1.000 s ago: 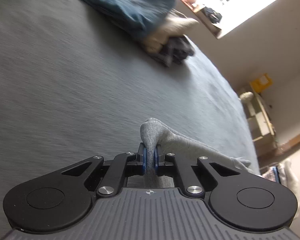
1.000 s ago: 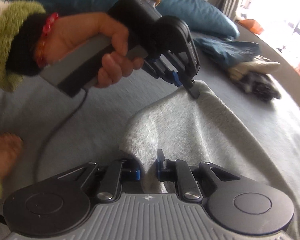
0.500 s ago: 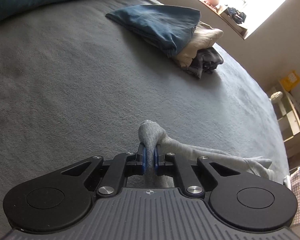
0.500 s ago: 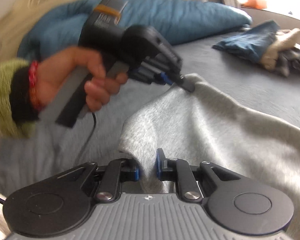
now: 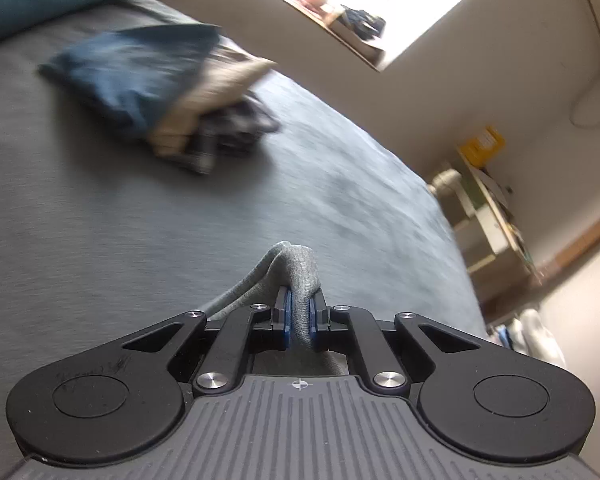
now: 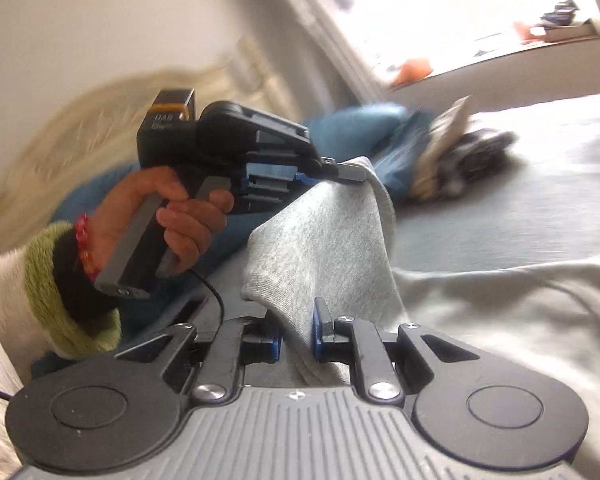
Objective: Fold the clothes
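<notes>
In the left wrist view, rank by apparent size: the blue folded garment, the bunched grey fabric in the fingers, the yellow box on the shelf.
1. blue folded garment, though motion-blurred.
2. grey fabric bunch, enlarged by nearness to the camera.
3. yellow box, far off, so its smallness is partly distance.

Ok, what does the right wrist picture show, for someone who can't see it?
Two tools lift a grey garment off a bed: the right tool grips its near edge, the left tool, held in a hand, pinches its far corner. A blurry folded pile lies behind.
</notes>
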